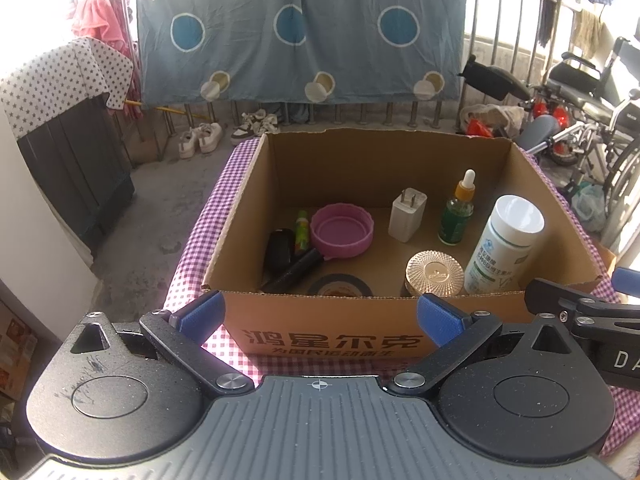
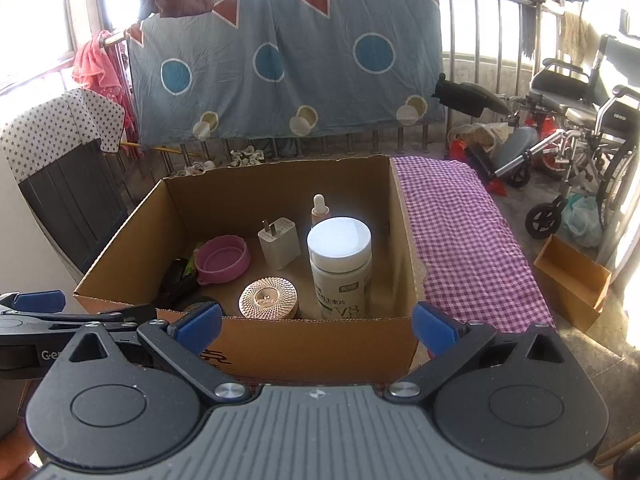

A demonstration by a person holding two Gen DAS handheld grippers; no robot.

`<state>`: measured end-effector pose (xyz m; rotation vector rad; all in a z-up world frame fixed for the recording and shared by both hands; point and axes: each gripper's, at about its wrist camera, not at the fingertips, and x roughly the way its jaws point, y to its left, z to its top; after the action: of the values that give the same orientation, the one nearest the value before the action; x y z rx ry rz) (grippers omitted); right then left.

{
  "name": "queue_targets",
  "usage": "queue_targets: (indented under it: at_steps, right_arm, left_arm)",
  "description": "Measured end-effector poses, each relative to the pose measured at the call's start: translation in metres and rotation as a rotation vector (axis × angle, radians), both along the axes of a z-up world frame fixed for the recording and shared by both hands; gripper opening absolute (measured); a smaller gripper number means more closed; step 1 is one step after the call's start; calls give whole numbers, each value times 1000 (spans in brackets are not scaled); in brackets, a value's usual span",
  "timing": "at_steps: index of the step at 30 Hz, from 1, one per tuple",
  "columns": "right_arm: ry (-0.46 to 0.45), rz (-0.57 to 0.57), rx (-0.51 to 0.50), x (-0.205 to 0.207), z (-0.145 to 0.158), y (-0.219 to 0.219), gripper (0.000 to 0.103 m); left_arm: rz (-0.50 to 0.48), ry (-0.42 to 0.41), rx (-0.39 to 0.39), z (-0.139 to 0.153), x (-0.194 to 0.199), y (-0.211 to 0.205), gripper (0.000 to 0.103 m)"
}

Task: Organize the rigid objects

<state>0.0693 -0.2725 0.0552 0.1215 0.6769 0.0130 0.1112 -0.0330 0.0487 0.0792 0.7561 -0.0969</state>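
- Balcony setting: railing hung with a blue patterned sheet (image 1: 300,36), behind the cardboard box; a folded wheelchair (image 2: 580,120) stands to the box's right on the concrete floor.
- Purple checked cloth (image 2: 472,240): covers the surface under the cardboard box and stretches bare to the box's right.
- Cardboard box (image 1: 328,320): open-topped, printed characters on its near wall; all task items sit inside it.
- Left gripper (image 1: 318,316): just in front of the box's near wall, blue pads spread wide, nothing between them.
- Right gripper (image 2: 318,322): just in front of the box's near wall toward its right corner, pads spread wide, empty.
- White supplement bottle (image 1: 506,244): upright in the box's near right corner.
- Pink lid (image 1: 342,230): hollow side up, left of the box's centre.
- Round ribbed gold lid (image 1: 434,274): by the box's near wall, just left of the supplement bottle.
- Roll of dark tape (image 1: 340,286): flat against the box's near wall, partly hidden by it.
- White plug charger (image 1: 408,214): upright, prongs up, toward the box's back.
- Green dropper bottle (image 1: 458,212): upright, right of the charger, behind the supplement bottle.
- Black oblong items (image 1: 288,262): box's left side, overlapping; kind unclear.
- Small green-and-yellow tube (image 1: 301,230): box's left, beside the pink lid.
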Motion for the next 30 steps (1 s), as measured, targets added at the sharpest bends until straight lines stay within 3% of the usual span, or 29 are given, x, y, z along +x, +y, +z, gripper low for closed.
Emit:
queue_targets:
  at_steps: [30]
  right_arm:
    - [50, -24, -8, 6, -8, -1, 103]
  left_arm:
    - [7, -5, 17, -1, -1, 1, 102]
